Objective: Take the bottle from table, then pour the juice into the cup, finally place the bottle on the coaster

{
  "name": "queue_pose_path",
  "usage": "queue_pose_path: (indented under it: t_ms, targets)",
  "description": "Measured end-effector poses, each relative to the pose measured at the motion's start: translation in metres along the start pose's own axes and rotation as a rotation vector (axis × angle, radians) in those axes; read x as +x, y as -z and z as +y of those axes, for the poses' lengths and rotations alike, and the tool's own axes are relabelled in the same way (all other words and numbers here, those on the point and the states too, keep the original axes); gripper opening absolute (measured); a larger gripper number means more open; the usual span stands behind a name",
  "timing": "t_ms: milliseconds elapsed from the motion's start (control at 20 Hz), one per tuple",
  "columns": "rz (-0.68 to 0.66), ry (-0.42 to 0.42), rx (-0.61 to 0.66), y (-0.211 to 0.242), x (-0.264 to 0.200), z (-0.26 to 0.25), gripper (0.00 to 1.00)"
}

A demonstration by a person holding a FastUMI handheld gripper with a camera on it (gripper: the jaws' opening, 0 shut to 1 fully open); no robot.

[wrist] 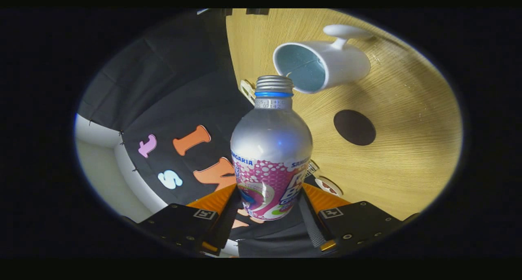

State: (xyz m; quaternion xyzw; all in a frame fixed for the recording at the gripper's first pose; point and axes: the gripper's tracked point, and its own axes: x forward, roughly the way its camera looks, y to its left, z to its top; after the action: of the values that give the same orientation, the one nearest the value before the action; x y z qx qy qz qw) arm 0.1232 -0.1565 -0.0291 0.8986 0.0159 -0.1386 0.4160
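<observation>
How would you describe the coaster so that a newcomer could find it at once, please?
Start from the wooden table, past the bottle that the gripper holds in its jaws. Beyond the bottle stands a white cup with a pale blue inside. The coaster lies beside it: a flat, dark round disc.

The hand-held gripper [267,214] clamps the bottle [271,149] between its two fingers [228,214], both pressing on the lower, printed part of the body. The bottle is silver with a pink-and-white patterned wrap, a blue ring at the neck and a bare threaded mouth — no cap on it. The whole view is rolled, so the wooden surface [408,149] stands to the right like a wall. Just beyond the bottle's mouth sits the white cup [326,64], its handle on the far side and its pale blue inside facing the bottle's mouth. Nearer, right of the bottle — a dark round coaster [354,127] lies flat on the surface, well apart from the cup.
</observation>
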Motion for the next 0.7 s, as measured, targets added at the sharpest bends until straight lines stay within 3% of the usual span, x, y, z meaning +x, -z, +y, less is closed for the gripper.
queue_pose_path:
  t_ms: [700]
  targets:
    - [-0.005, -0.036, 0.104, -0.004, 0.006, 0.016, 0.77]
